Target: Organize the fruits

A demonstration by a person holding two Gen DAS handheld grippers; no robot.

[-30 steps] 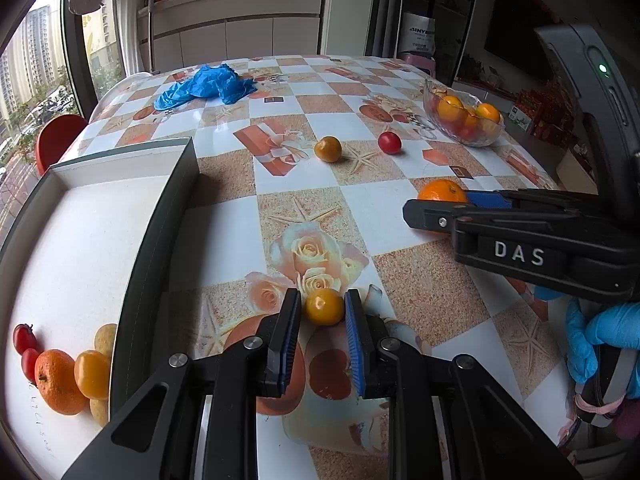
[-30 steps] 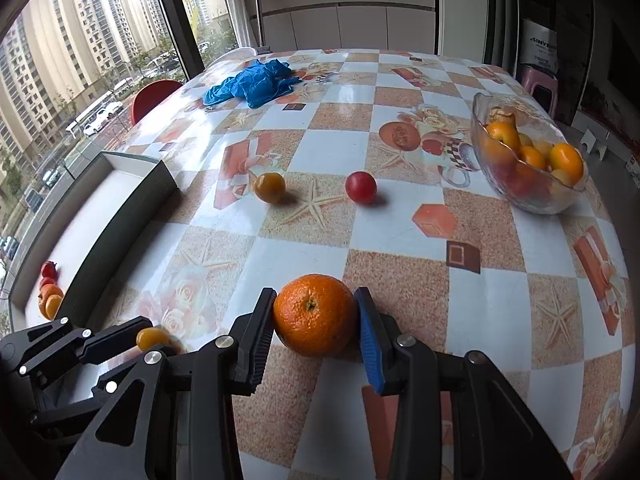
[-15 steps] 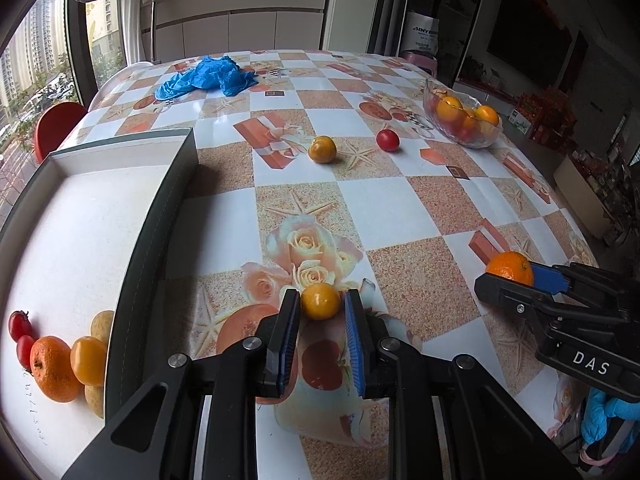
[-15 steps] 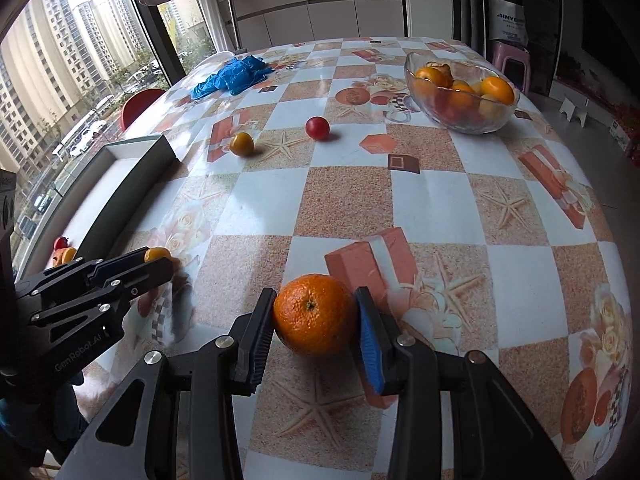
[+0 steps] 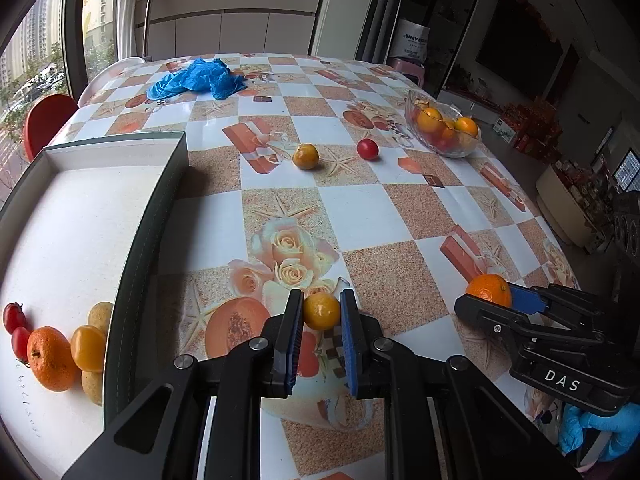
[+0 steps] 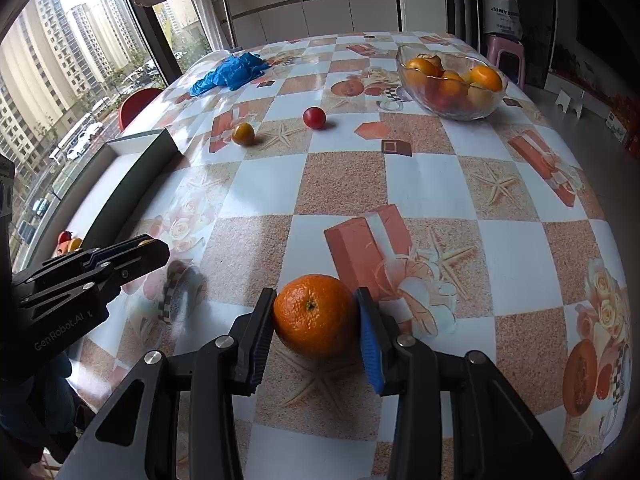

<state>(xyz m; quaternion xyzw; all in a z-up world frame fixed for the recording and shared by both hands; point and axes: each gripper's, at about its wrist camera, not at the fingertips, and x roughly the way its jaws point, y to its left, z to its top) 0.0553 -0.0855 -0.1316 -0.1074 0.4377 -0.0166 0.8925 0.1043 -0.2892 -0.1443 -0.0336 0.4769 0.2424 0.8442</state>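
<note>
- Left claw (image 5: pixel 321 312): pads pinching a small yellow-orange fruit (image 5: pixel 321 311), held above the worktop (image 5: pixel 360 208) just right of the tray wall. Its jaws have just been closing, the fruit between them.
- Right claw (image 6: pixel 316 320): pads clamped on an orange (image 6: pixel 316 315), one on each flank, stem end facing the camera. In the left wrist view the same claw sits low at right, with a blue-gloved hand (image 5: pixel 600 428) behind it.
- Tray (image 5: pixel 132 264), white floor, dark wall, at left: near corner holds two cherry tomatoes (image 5: pixel 16 328), an orange, yellow fruits, all touching.
- Mid worktop: one loose yellow fruit (image 5: pixel 306 156) and one red cherry tomato (image 5: pixel 367 149), near each other, apart.
- Farther right: glass bowl (image 6: pixel 452 110) of oranges.
- Far end: crumpled blue gloves (image 5: pixel 196 80).
</note>
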